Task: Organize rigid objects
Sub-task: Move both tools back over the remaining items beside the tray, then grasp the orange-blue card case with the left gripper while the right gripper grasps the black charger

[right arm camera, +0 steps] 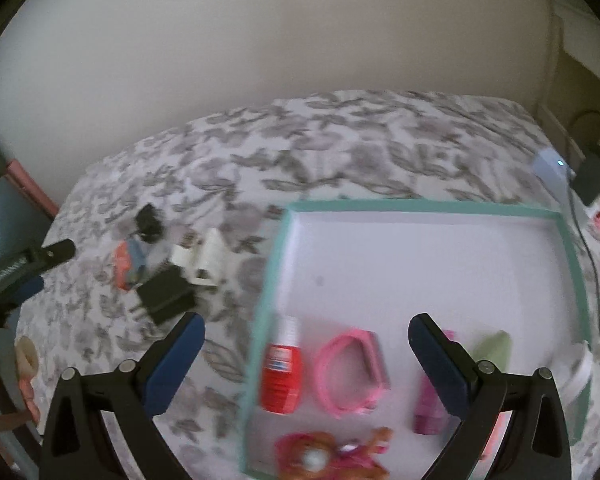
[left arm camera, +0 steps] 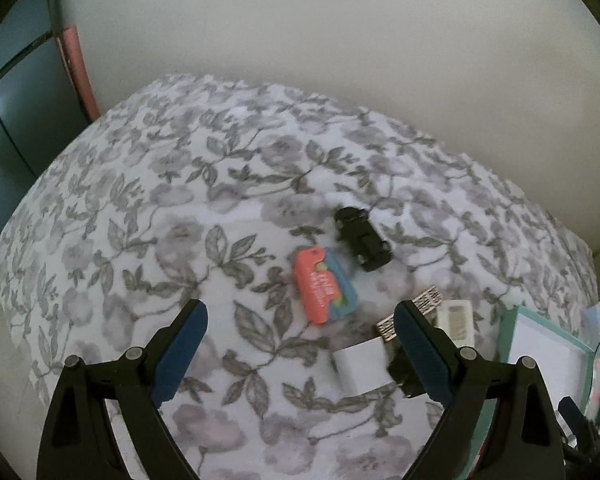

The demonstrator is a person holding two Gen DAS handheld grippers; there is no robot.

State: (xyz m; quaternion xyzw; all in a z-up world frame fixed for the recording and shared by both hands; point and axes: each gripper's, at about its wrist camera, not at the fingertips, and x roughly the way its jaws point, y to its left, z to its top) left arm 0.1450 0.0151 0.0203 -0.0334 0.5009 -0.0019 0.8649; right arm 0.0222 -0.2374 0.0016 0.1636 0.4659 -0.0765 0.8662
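Both: left claw (left arm camera: 300,334), right claw (right arm camera: 306,346) wide, empty.

Tongs (left arm camera: 300,320) spread wide above floral bedspread (left arm camera: 180,200), empty.

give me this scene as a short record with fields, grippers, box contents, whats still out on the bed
surface: grey floral bedspread
left gripper: open, empty, above the loose items
right gripper: open, empty, over the box
container: teal-rimmed white box
in box: red and white bottle; pink band; other blurred items
still on bedspread: black toy car; coral and blue card; white block
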